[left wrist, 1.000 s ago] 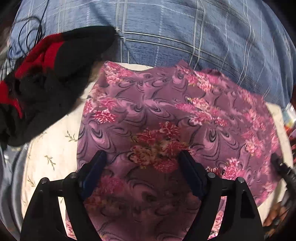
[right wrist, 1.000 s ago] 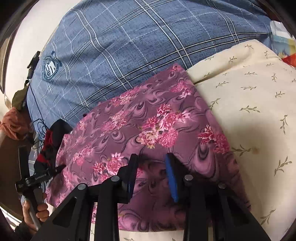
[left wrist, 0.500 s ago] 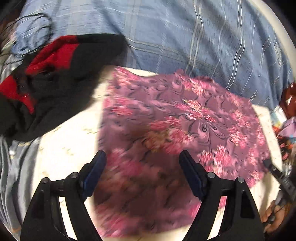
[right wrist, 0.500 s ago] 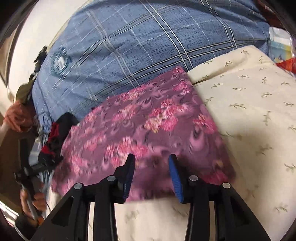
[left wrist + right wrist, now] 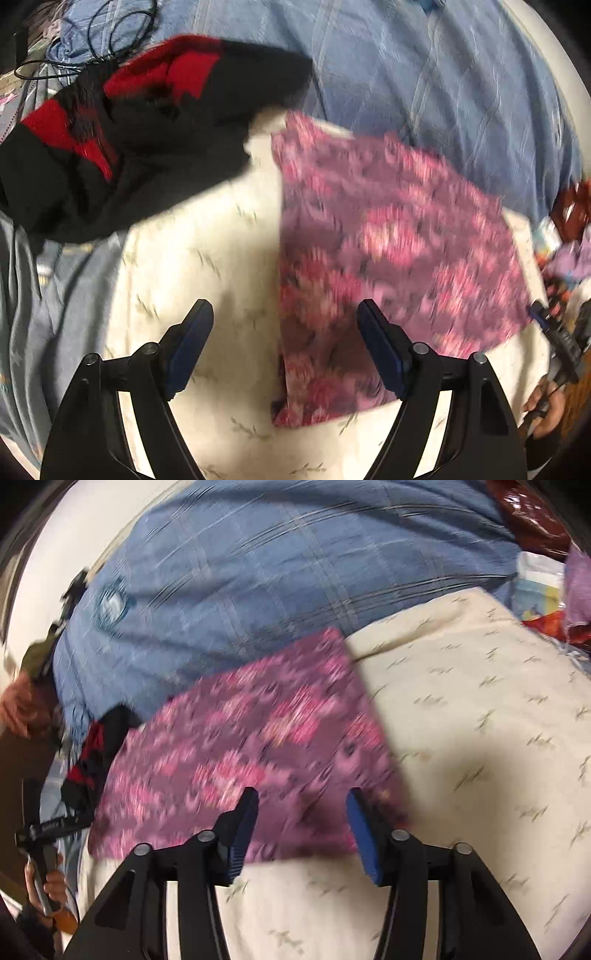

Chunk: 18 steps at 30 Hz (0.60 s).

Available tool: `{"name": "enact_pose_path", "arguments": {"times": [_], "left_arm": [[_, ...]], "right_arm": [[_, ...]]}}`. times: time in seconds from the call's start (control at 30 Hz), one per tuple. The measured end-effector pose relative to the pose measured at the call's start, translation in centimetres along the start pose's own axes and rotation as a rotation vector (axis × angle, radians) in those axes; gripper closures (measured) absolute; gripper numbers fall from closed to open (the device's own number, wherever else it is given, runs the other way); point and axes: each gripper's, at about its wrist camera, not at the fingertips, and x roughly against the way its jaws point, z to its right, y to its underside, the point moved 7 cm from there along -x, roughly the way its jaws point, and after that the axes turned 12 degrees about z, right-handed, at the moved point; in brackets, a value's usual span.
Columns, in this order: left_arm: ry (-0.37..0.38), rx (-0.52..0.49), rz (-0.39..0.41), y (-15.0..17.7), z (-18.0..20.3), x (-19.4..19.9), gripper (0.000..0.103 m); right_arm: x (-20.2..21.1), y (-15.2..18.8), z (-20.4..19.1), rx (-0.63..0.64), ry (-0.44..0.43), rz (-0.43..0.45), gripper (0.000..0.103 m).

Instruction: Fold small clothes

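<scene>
A purple cloth with pink flowers (image 5: 391,251) lies folded flat on a cream pillow (image 5: 207,258); it also shows in the right wrist view (image 5: 236,746). My left gripper (image 5: 284,325) is open and empty, held above the cloth's left edge. My right gripper (image 5: 301,812) is open and empty, above the cloth's near edge. Both views are blurred by motion.
A black and red garment (image 5: 122,133) lies at the pillow's left, also seen in the right wrist view (image 5: 92,753). A blue checked blanket (image 5: 443,81) lies behind the cloth. Bags and packets (image 5: 543,579) sit at the right. The cream pillow (image 5: 480,738) extends right.
Both grippers have pulled back from the cloth and to the side. The right gripper has opened wider and let the cloth's edge go. The cloth now lies flat.
</scene>
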Motion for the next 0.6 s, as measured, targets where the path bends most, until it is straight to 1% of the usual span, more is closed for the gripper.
{"name": "enact_pose_path", "arguments": {"times": [0.07, 0.13, 0.2, 0.27, 0.4, 0.47, 0.5, 0.53, 0.57, 0.6], "left_arm": [[0.032, 0.074, 0.000, -2.1, -0.4, -1.0, 0.022], [0.067, 0.146, -0.025, -3.7, -0.6, -2.5, 0.022], [0.081, 0.213, -0.044, -5.3, -0.9, -4.7, 0.022], [0.079, 0.251, -0.069, -6.0, -1.0, -6.5, 0.022], [0.096, 0.285, -0.117, -6.6, -0.7, -9.8, 0.022], [0.112, 0.274, -0.125, -6.6, -0.1, -10.8, 0.022], [0.114, 0.255, -0.117, -6.7, 0.3, -10.8, 0.022], [0.115, 0.229, -0.106, -6.9, 0.8, -10.9, 0.029], [0.103, 0.182, -0.077, -7.3, 1.4, -10.6, 0.071], [0.078, 0.151, -0.059, -7.8, 1.7, -10.7, 0.096]], "right_arm": [[-0.9, -1.8, 0.9, -0.037, 0.010, 0.010, 0.047], [-2.6, -4.0, 1.5, -0.083, 0.010, 0.018, 0.044], [-4.7, -5.7, 1.8, -0.121, 0.012, 0.017, 0.043], [-6.9, -6.9, 2.0, -0.159, 0.010, 0.007, 0.043], [-11.7, -8.5, 2.8, -0.229, 0.031, -0.022, 0.043], [-13.7, -8.9, 3.0, -0.243, 0.039, -0.035, 0.043], [-14.7, -9.1, 2.8, -0.239, 0.039, -0.049, 0.043], [-15.4, -9.3, 2.4, -0.219, 0.033, -0.049, 0.053], [-15.7, -9.6, 1.8, -0.188, 0.012, -0.045, 0.083], [-16.1, -9.9, 1.1, -0.137, 0.001, -0.048, 0.101]]}}
